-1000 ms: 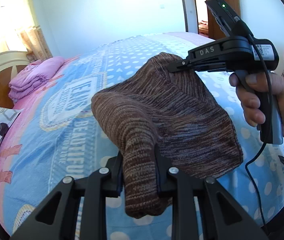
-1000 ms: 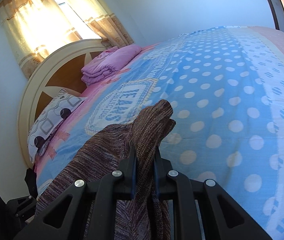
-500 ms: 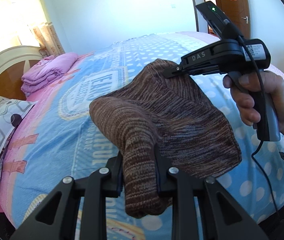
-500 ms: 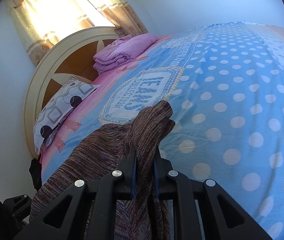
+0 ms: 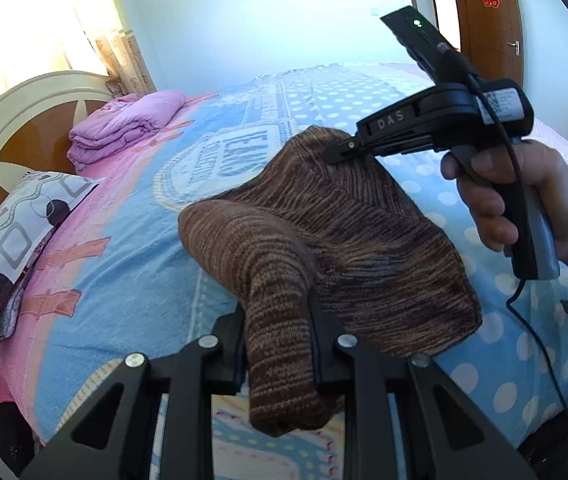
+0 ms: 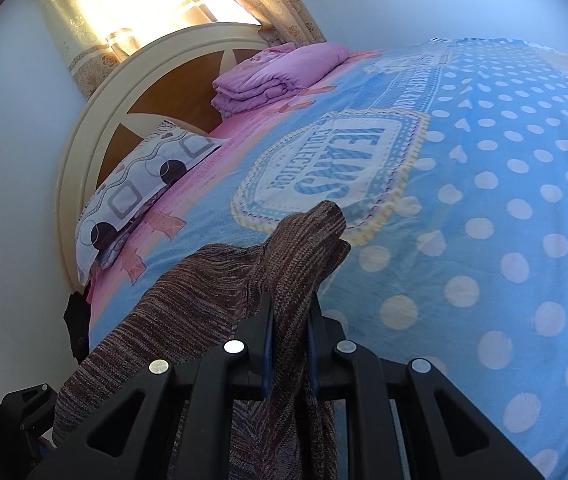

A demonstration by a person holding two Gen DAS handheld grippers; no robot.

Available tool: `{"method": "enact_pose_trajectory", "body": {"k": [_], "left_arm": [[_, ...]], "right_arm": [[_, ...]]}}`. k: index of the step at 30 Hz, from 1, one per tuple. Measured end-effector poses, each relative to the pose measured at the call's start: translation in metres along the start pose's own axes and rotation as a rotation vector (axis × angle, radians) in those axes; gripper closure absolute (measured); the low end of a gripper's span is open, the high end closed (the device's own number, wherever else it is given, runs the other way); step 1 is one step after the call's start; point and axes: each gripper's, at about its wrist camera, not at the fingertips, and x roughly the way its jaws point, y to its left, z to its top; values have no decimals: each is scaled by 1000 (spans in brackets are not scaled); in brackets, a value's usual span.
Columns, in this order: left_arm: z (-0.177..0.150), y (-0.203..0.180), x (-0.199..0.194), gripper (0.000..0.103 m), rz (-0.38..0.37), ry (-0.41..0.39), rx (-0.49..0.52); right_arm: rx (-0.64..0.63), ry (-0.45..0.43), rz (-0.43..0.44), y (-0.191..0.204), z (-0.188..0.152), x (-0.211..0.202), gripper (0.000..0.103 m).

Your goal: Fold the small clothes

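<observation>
- Left gripper (image 5: 277, 328) is clamped on one corner of the brown knit (image 5: 324, 232), right gripper (image 6: 288, 344) pinching another.
- Held up off the bed (image 6: 484, 200), probably to spread it flat.

knit garment (image 5: 324, 232): brown marled yarn, ribbed, rough matt
left gripper (image 5: 277, 344): black matt plastic w/ shiny metal screws
right gripper (image 6: 288, 344): same black plastic, blue pads
bedspread (image 6: 484, 200): soft printed cloth, matt
headboard (image 6: 151, 92): glossy wood, cream painted rim
blanket (image 5: 123, 128): purple cloth, smooth
</observation>
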Motion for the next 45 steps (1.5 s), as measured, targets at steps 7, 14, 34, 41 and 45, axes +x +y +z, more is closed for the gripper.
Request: {"method": "enact_pose_trajectory", "body": {"k": [7,14,34,41,45], "left_arm": [[-18,13,11,78,18,41,-18],[-37,18,20,78,33,73,-19],[-47,10,21,32,87,75,-41],[-31,35,-6,4,251,-102,-54],[-30,62,22,4,288,-58,-128]], "right_arm": [[-23,59,5,16,1,28,90],[-10,82,1,17,1,48,90],[21,123,-97,-11,-18,65,70],[-41,-36,-89,23,-38,-5,69],[-118,16,34,61,-70,-14,68]]}}
